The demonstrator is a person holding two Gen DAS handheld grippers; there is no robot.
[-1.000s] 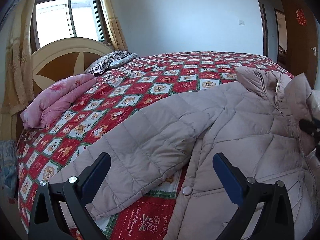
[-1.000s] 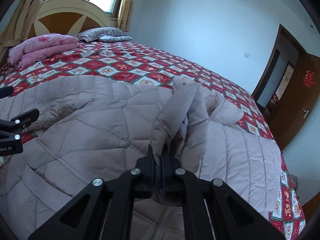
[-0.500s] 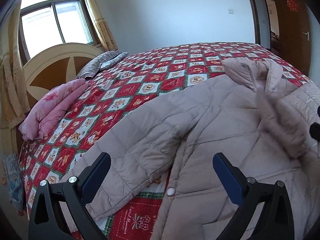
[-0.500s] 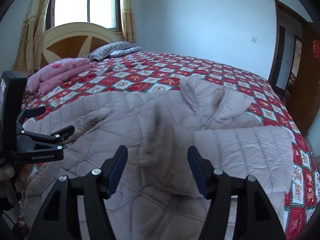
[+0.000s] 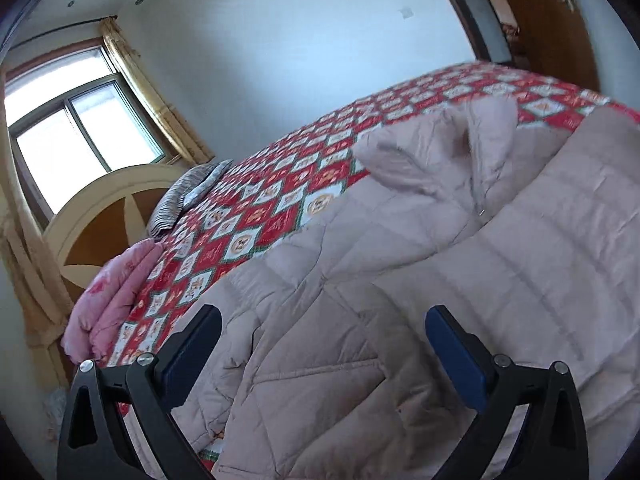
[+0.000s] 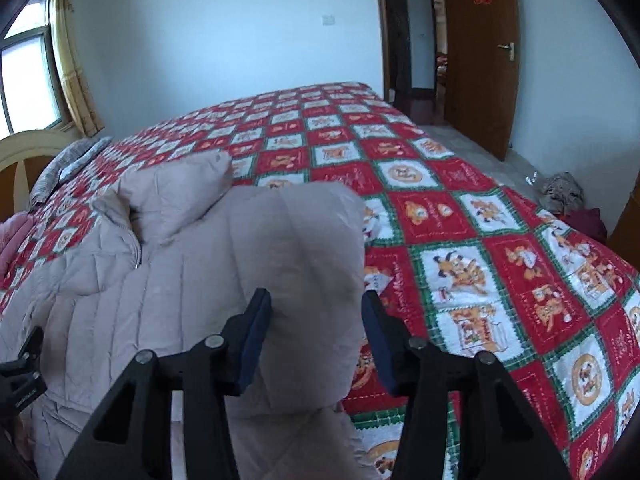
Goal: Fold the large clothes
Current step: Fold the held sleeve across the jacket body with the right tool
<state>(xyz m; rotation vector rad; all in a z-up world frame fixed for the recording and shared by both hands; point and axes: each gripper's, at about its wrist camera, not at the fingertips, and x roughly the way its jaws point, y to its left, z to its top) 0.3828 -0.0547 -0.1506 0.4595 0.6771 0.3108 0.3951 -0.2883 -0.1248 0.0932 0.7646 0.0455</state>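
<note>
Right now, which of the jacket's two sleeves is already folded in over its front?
The sleeve on the door side of the beige quilted jacket: it lies across the chest. The other sleeve, toward the pink folded blanket, is spread out on the patchwork bedspread.

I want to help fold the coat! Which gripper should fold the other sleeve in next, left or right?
Probably the left gripper. It hovers open over the coat on the side where a sleeve lies unfolded. The right gripper, also open, sits over the sleeve already folded in.

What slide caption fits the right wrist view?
Open right tool above a folded-over sleeve of the beige quilted jacket on the red patchwork bedspread.
</note>
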